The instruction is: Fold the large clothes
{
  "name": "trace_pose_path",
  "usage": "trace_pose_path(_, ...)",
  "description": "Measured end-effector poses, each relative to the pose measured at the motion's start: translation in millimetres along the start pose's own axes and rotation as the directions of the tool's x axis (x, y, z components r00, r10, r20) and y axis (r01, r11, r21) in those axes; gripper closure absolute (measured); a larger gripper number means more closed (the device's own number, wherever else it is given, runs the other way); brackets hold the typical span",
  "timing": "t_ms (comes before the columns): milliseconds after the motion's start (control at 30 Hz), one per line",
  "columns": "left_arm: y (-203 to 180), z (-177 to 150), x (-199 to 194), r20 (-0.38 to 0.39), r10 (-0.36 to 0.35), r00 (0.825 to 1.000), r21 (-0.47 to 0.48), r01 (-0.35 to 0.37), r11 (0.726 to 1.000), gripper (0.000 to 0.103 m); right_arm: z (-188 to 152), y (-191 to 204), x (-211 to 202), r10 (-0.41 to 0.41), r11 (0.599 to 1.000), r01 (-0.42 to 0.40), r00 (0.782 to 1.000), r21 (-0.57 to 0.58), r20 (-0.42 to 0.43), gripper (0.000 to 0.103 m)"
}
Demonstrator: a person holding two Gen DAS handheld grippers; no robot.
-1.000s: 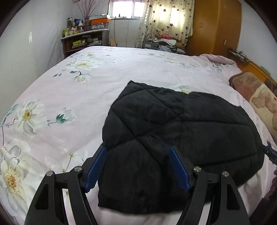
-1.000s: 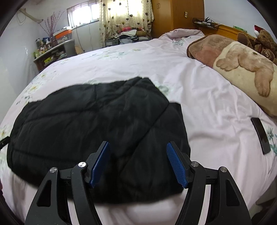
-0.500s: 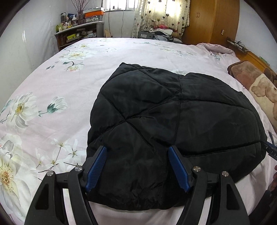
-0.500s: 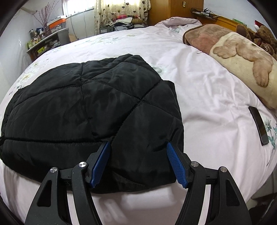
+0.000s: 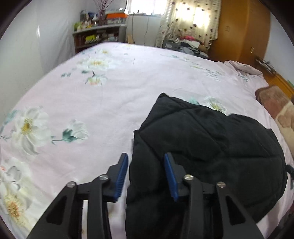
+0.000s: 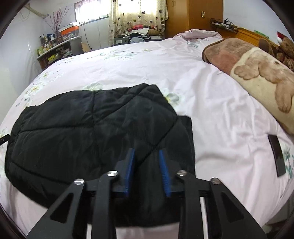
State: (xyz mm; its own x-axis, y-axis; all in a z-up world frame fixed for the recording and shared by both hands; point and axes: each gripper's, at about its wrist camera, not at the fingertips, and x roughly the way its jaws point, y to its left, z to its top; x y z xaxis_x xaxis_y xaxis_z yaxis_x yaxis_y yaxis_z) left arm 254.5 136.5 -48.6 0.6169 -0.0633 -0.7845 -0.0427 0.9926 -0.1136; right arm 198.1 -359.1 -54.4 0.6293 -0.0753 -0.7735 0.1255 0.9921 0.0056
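A black quilted jacket [image 5: 211, 147] is lying folded on the near part of a bed [image 5: 114, 103] covered by a pale pink floral sheet. In the left wrist view the left gripper [image 5: 146, 174] is sitting at the jacket's left near edge, its blue-padded fingers [image 5: 121, 174] partly apart with a raised fold of the black fabric standing between them; whether the pads are actually pinching that fold is impossible to tell. In the right wrist view the right gripper [image 6: 147, 171] is over the jacket's [image 6: 95, 132] right near corner, its blue fingers [image 6: 129, 171] drawn close together with dark cloth filling the narrow gap, so it appears to be closing on the fabric, though a firm grip cannot be confirmed.

Only the right wrist view is showing a dark flat phone-like object [image 6: 276, 156] lying on the sheet well to the right of the jacket, and the full brown and cream plush blanket [image 6: 257, 73] with a bear pattern along the bed's right side. The left wrist view is catching just that blanket's edge [image 5: 275, 106], while giving more of the large white flowers printed on the sheet's left half.

Beyond the bed, a shelf [image 5: 99, 36] is carrying bottles and boxes with an orange box on top, a heart-patterned curtain [image 6: 137, 16] is hanging at the window, and a wooden wardrobe [image 5: 242, 31] is standing at the far right. Nothing is lying on top of the jacket.
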Motion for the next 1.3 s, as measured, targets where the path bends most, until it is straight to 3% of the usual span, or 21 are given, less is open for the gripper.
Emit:
trace_pose_path(100, -2.0, 3.8, 13.1, -0.016, -0.052, 0.999, -0.014, 0.052, 0.999, 0.062, 10.7, -3.6, 7.3, -0.013, 1.000, 0.013, 1.000, 0.002, 0.016, 0.076)
trace_pose_path(267, -27.3, 10.5, 29.4, -0.018, -0.062, 0.998, 0.064, 0.063, 0.996, 0.064, 27.3, -15.2, 30.6, 0.003, 1.000, -0.003, 1.000, 0.022, 0.004, 0.076)
trace_pose_path(367, -34.7, 10.7, 40.1, -0.036, -0.074, 0.997, 0.065, 0.076, 0.995, 0.064, 20.9, -25.8, 52.5, -0.006, 0.999, 0.009, 0.998, 0.041, -0.064, 0.076)
trace_pose_path(433, -40.0, 11.0, 44.4, -0.044, -0.076, 0.996, 0.073, 0.079, 0.994, 0.064, 9.8, -34.2, 62.8, -0.051, 0.998, 0.054, 0.995, 0.035, -0.083, 0.077)
trace_pose_path(500, -45.6, 11.5, 46.6, -0.039, -0.059, 0.998, 0.103, 0.062, 0.993, 0.064, 1.8, -42.3, 66.2, -0.043, 0.997, 0.049, 0.995, 0.065, -0.090, 0.077)
trace_pose_path(700, -30.7, 14.6, 20.3, -0.006, -0.070, 0.998, 0.063, 0.070, 0.996, 0.064, 10.9, -42.8, 33.4, -0.051, 0.994, 0.055, 0.998, 0.091, -0.048, 0.077)
trace_pose_path(833, -7.9, 1.5, -14.0, 0.047, -0.099, 0.994, 0.013, 0.099, 0.995, 0.064, 1.4, -36.7, -4.2, 0.015, 0.995, -0.017, 1.000, 0.100, 0.018, 0.076)
trace_pose_path(933, 1.5, -22.4, -13.2, 0.008, -0.102, 0.995, 0.009, 0.102, 0.995, 0.064, -20.0, -26.9, -3.3, 0.051, 0.996, -0.049, 0.999, 0.078, -0.019, 0.076)
trace_pose_path(1033, 5.8, -39.8, 5.5, -0.053, -0.096, 0.994, -0.009, 0.095, 0.995, 0.064, -34.6, -27.7, 14.3, 0.036, 0.997, -0.031, 0.997, 0.078, -0.068, 0.076)
trace_pose_path(1300, 11.7, -33.4, -20.1, -0.004, -0.135, 0.991, -0.040, 0.134, 0.990, 0.064, -23.8, -22.7, -5.7, 0.035, 0.997, -0.032, 0.999, 0.073, -0.035, 0.076)
